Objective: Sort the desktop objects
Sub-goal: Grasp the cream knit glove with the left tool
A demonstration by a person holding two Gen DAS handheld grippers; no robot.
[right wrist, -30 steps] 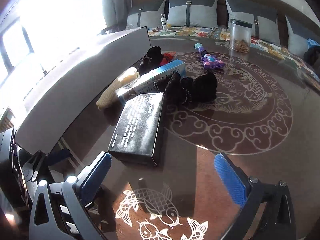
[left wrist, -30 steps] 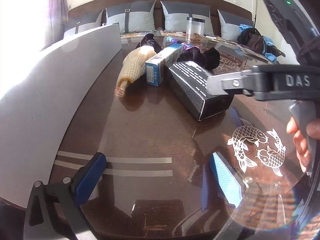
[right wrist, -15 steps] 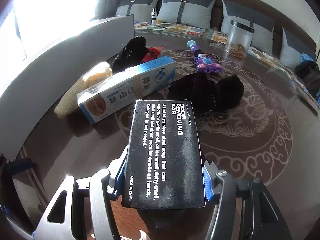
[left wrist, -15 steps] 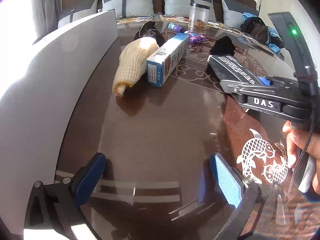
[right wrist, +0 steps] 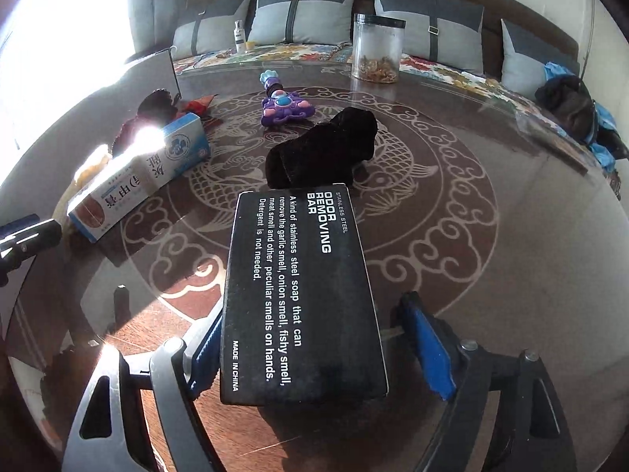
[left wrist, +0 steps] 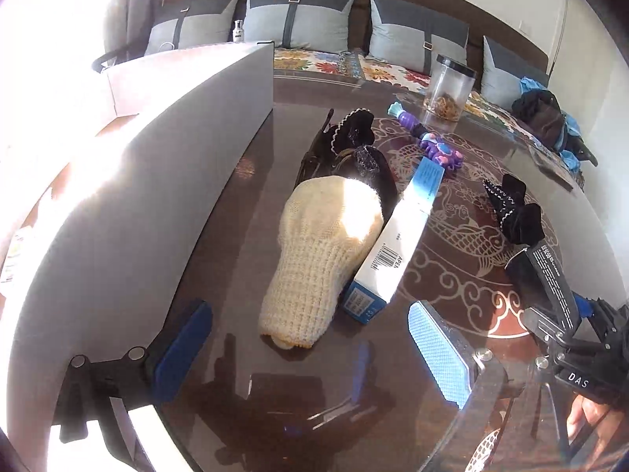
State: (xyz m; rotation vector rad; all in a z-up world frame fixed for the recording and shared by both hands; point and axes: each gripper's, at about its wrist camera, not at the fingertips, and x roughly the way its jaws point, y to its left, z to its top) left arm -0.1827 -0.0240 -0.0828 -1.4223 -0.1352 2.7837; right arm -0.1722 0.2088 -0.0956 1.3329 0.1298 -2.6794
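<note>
My right gripper (right wrist: 314, 350) holds a black "odor removing bar" box (right wrist: 298, 291), left pad against it, right pad a little apart from its edge. The box also shows in the left wrist view (left wrist: 546, 279). My left gripper (left wrist: 310, 348) is open and empty, just in front of a cream knitted glove (left wrist: 322, 259). A blue-white carton (left wrist: 397, 240) leans beside the glove. A black lace-trimmed cloth (left wrist: 354, 145) lies behind the glove. A black sock bundle (right wrist: 322, 153) lies beyond the black box.
A grey storage bin wall (left wrist: 157, 181) runs along the left of the glass table (right wrist: 491, 259). A purple toy (right wrist: 283, 108) and a clear jar (right wrist: 377, 49) stand farther back. A sofa with grey cushions (left wrist: 298, 19) lies behind; dark clothes (left wrist: 542, 118) at right.
My right gripper closed on the black box and carried it right. Now its right pad stands slightly off the box. My left gripper moved forward up to the cream glove.
</note>
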